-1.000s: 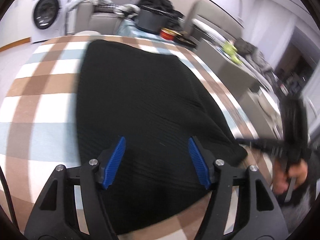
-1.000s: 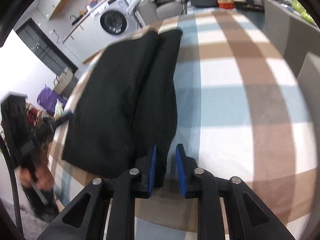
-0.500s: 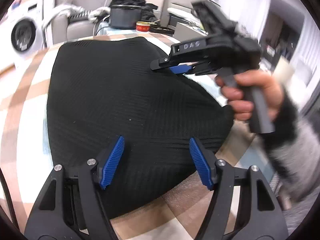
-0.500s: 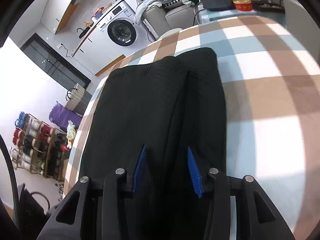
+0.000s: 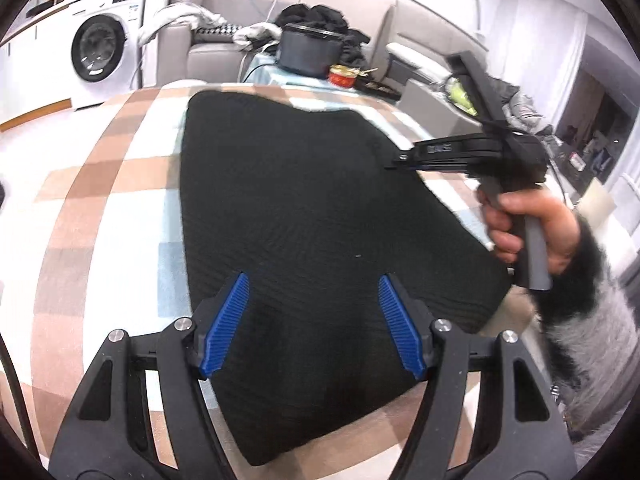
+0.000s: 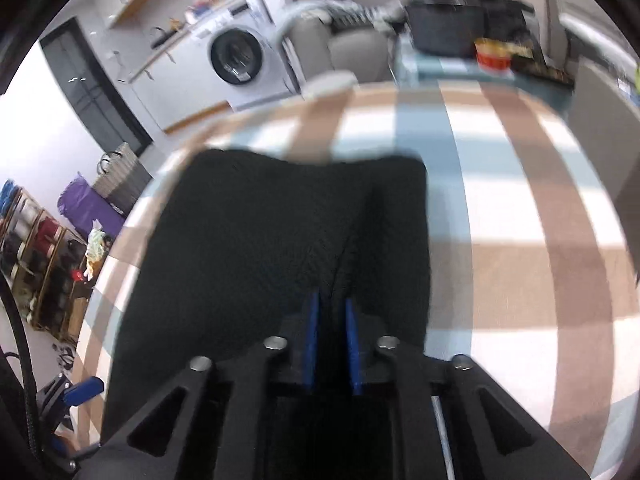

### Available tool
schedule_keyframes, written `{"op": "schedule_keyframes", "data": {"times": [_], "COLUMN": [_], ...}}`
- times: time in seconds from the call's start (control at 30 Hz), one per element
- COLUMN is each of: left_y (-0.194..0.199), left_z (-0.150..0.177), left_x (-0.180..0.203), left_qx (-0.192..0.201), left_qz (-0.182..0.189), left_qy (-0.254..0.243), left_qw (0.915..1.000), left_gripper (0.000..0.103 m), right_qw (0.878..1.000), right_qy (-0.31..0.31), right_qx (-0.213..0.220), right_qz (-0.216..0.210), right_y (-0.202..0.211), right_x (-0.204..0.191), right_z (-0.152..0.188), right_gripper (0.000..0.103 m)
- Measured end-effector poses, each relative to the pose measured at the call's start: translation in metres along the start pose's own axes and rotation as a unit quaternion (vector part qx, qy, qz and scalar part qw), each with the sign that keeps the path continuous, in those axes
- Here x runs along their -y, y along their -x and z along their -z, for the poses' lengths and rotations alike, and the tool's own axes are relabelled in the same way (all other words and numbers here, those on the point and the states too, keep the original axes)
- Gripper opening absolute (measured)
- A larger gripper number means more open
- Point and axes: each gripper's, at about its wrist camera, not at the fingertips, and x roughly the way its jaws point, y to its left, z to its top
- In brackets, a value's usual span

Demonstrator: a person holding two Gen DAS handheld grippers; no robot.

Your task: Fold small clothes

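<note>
A black ribbed knit garment (image 5: pixel 304 208) lies folded flat on the checked tablecloth (image 5: pixel 92 216). My left gripper (image 5: pixel 312 324) is open, its blue pads over the garment's near edge. My right gripper (image 6: pixel 331 320) is shut on a ridge of the same garment (image 6: pixel 260 240) near its right side. The right gripper also shows in the left wrist view (image 5: pixel 452 154), held by a hand at the garment's right edge. The left gripper's blue tip shows at the lower left of the right wrist view (image 6: pixel 82 386).
A dark pot (image 5: pixel 308 50) and a red tin (image 5: pixel 343 77) stand on a side table past the far edge. A washing machine (image 5: pixel 102 58) and a sofa (image 5: pixel 216 46) stand behind. A shelf rack (image 6: pixel 36 256) stands on the floor to the left.
My right gripper has closed from open onto a pinch of the garment. The left gripper stays open and has pulled back a little, showing more of the table.
</note>
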Motion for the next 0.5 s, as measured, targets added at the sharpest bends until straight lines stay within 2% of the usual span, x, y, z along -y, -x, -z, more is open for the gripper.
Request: {"op": "schedule_keyframes", "data": {"times": [0.03, 0.1, 0.17, 0.27, 0.33, 0.37, 0.4, 0.43, 0.5], "left_y": [0.0, 0.001, 0.002, 0.001, 0.001, 0.001, 0.002, 0.001, 0.004], "left_z": [0.003, 0.005, 0.007, 0.006, 0.006, 0.005, 0.005, 0.002, 0.0], "left_x": [-0.002, -0.004, -0.007, -0.011, -0.014, -0.017, -0.02, -0.022, -0.027], "left_qx": [-0.003, -0.004, -0.003, -0.003, -0.005, -0.005, -0.004, -0.004, 0.0], "left_qz": [-0.006, -0.005, -0.003, -0.005, -0.002, -0.002, -0.003, -0.005, -0.007], "left_qy": [0.002, 0.007, 0.011, 0.019, 0.027, 0.032, 0.036, 0.04, 0.049], "left_qw": [1.0, 1.0, 0.9999, 0.9998, 0.9996, 0.9995, 0.9993, 0.9992, 0.9988], "left_gripper": [0.065, 0.065, 0.065, 0.065, 0.065, 0.065, 0.065, 0.065, 0.065], "right_qw": [1.0, 0.999, 0.997, 0.991, 0.991, 0.991, 0.992, 0.992, 0.991], "right_qy": [-0.014, -0.028, -0.037, -0.051, -0.047, -0.04, -0.034, -0.03, -0.021], "right_qx": [0.0, 0.002, 0.0, -0.015, -0.029, -0.028, -0.028, -0.031, -0.015], "right_qz": [-0.017, -0.043, -0.068, -0.122, -0.122, -0.121, -0.12, -0.122, -0.129], "right_y": [0.004, 0.017, 0.032, 0.048, 0.051, 0.051, 0.05, 0.05, 0.057], "right_x": [0.006, 0.011, 0.013, 0.011, 0.004, 0.0, -0.003, -0.006, -0.013], "right_z": [0.004, 0.016, 0.031, 0.059, 0.076, 0.083, 0.088, 0.091, 0.093], "right_gripper": [0.022, 0.035, 0.04, 0.04, 0.04, 0.037, 0.02, 0.011, 0.01]}}
